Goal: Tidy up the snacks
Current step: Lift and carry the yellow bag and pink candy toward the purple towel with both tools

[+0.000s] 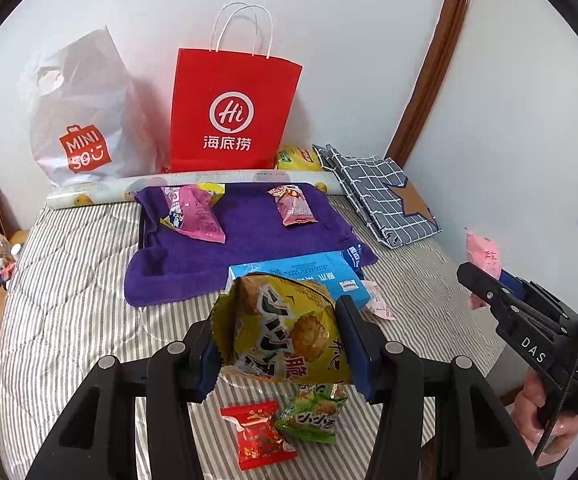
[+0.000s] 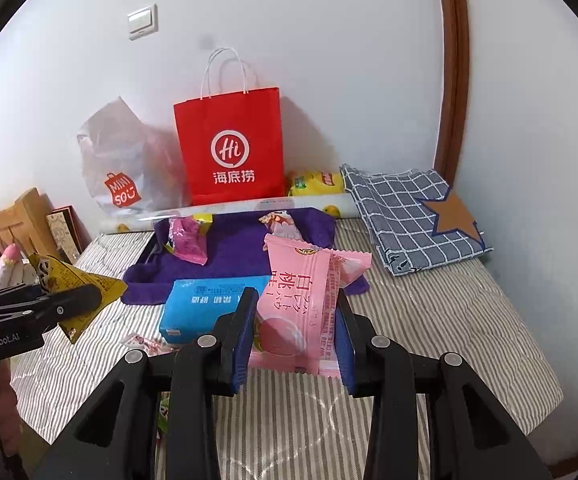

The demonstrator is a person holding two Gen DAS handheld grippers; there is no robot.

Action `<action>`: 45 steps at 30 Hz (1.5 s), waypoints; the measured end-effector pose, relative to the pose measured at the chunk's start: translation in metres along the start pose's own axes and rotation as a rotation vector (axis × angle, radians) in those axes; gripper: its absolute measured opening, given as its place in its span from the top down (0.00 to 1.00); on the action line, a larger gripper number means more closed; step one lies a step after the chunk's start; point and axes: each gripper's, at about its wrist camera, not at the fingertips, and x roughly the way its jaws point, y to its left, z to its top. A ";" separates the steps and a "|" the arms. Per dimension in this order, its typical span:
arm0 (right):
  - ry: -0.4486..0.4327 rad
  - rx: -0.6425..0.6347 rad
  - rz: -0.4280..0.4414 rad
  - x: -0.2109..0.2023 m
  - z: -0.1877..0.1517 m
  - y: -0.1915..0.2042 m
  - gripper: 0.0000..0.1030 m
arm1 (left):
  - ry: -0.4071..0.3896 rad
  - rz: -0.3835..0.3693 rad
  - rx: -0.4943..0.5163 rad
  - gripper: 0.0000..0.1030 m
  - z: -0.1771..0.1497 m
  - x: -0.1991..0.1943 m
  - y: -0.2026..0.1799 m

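The left gripper (image 1: 285,344) has its jaws closed on a yellow snack bag (image 1: 289,332) and holds it up above the striped bed (image 1: 69,288). Under it, on the bed, lie a red snack packet (image 1: 257,436) and a green snack packet (image 1: 313,414), touching each other. The right gripper (image 2: 295,334) has its jaws closed on a pink peach snack packet (image 2: 301,304), also lifted off the bed.

Just past both grippers lies a blue tissue pack (image 2: 209,308), half on a purple towel (image 1: 245,248). Two more pink snack packets sit on the towel: a big one (image 1: 193,214) on the left and a small one (image 1: 295,206) on the right, well apart. At the back, a red paper bag (image 1: 233,112) stands against the wall beside a white Miniso plastic bag (image 1: 85,120). A yellow bag (image 1: 299,159) peeks out beside the red bag. A blue checked cloth (image 2: 409,216) with a brown star lies folded on the right.
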 end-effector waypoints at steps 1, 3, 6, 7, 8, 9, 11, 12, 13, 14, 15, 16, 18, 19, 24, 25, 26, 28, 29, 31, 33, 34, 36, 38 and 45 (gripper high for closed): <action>0.000 0.001 0.000 0.001 0.001 0.000 0.65 | 0.000 0.001 0.000 0.52 0.001 0.001 0.000; -0.001 0.002 0.001 0.002 0.004 0.001 0.65 | -0.004 0.005 0.000 0.52 0.003 0.001 0.000; -0.006 0.001 -0.001 0.004 0.009 0.001 0.65 | -0.010 0.018 0.000 0.52 0.008 0.004 0.002; -0.006 0.003 -0.001 0.005 0.010 0.002 0.65 | -0.013 0.023 0.000 0.52 0.010 0.005 0.002; -0.005 0.003 0.000 0.006 0.012 0.002 0.65 | -0.018 0.032 0.003 0.52 0.011 0.005 0.003; -0.005 0.004 0.000 0.007 0.013 0.002 0.65 | -0.023 0.044 0.007 0.52 0.012 0.006 0.003; -0.006 0.005 -0.002 0.010 0.016 0.002 0.65 | -0.028 0.066 0.007 0.52 0.013 0.009 0.004; -0.005 0.005 -0.002 0.011 0.018 0.002 0.65 | -0.025 0.063 0.002 0.52 0.014 0.011 0.005; -0.006 0.005 -0.003 0.011 0.018 0.003 0.65 | -0.019 0.053 -0.005 0.52 0.014 0.014 0.007; -0.006 0.006 -0.005 0.012 0.019 0.003 0.65 | -0.018 0.050 -0.009 0.52 0.015 0.016 0.008; -0.004 0.007 -0.006 0.014 0.021 0.003 0.65 | -0.018 0.051 -0.011 0.52 0.016 0.017 0.009; -0.004 0.006 -0.007 0.015 0.022 0.003 0.65 | -0.019 0.051 -0.011 0.52 0.016 0.018 0.009; -0.002 0.004 -0.011 0.019 0.024 0.005 0.65 | -0.023 0.043 -0.013 0.52 0.017 0.020 0.011; -0.002 0.003 -0.014 0.020 0.025 0.005 0.65 | -0.025 0.040 -0.016 0.52 0.019 0.020 0.013; -0.001 0.004 -0.020 0.027 0.032 0.007 0.65 | -0.036 0.059 -0.019 0.52 0.023 0.021 0.018; -0.001 0.005 -0.020 0.029 0.032 0.007 0.65 | -0.038 0.062 -0.019 0.52 0.025 0.021 0.020; 0.000 0.005 -0.020 0.031 0.033 0.008 0.65 | -0.040 0.065 -0.019 0.52 0.025 0.022 0.020; 0.004 0.004 -0.022 0.035 0.035 0.010 0.65 | -0.044 0.071 -0.019 0.52 0.028 0.023 0.022; 0.006 0.002 -0.022 0.036 0.036 0.011 0.65 | -0.046 0.071 -0.020 0.52 0.029 0.024 0.024; 0.009 -0.003 -0.024 0.040 0.037 0.014 0.65 | -0.046 0.067 -0.027 0.52 0.030 0.025 0.028; 0.013 -0.006 -0.025 0.044 0.038 0.016 0.65 | -0.044 0.067 -0.033 0.52 0.031 0.027 0.031; 0.014 -0.007 -0.026 0.045 0.039 0.017 0.65 | -0.043 0.067 -0.035 0.52 0.031 0.028 0.032; 0.018 -0.009 -0.027 0.048 0.039 0.019 0.65 | -0.043 0.065 -0.038 0.52 0.032 0.029 0.034; 0.021 -0.011 -0.029 0.050 0.038 0.020 0.65 | -0.044 0.066 -0.039 0.52 0.032 0.030 0.036; 0.031 -0.018 -0.032 0.057 0.038 0.023 0.65 | -0.041 0.072 -0.041 0.52 0.032 0.036 0.041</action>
